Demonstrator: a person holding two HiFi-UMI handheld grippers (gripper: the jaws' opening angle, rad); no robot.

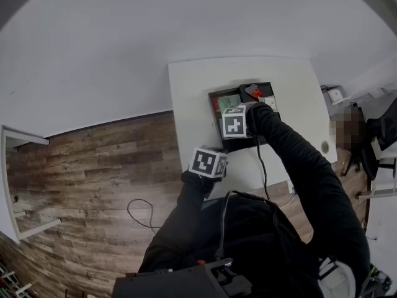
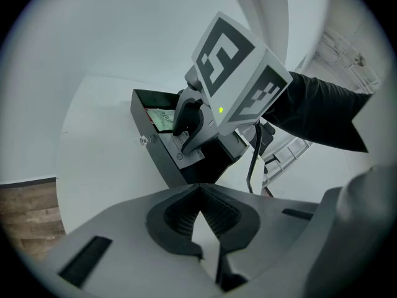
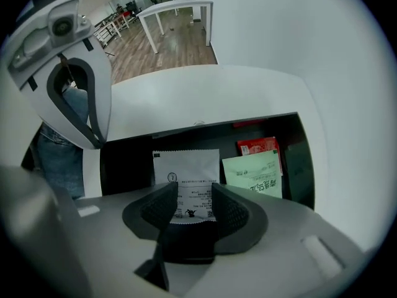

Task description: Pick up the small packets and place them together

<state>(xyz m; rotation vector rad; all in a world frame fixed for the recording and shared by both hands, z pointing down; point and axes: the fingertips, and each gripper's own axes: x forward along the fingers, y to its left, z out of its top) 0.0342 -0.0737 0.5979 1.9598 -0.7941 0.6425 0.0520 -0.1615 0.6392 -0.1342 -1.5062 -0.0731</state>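
Right gripper is pointing down into the black tray, jaws standing apart, nothing clamped. A white packet is lying flat on the tray floor, showing in the gap between the two pads; its upper half is sticking out past them. Just right of it, a green packet is lying partly over a red packet, both near the tray's right wall.

Left gripper is hanging over the white table nearer the person, jaws pressed together, empty. From its view, the right gripper's body and marker cube are blocking most of the tray interior; only a corner of green is showing.

Tray is sitting near the table's far edge. A dark sleeve is reaching over the table. Wooden floor is lying to the left, with a loose cable looping on it.
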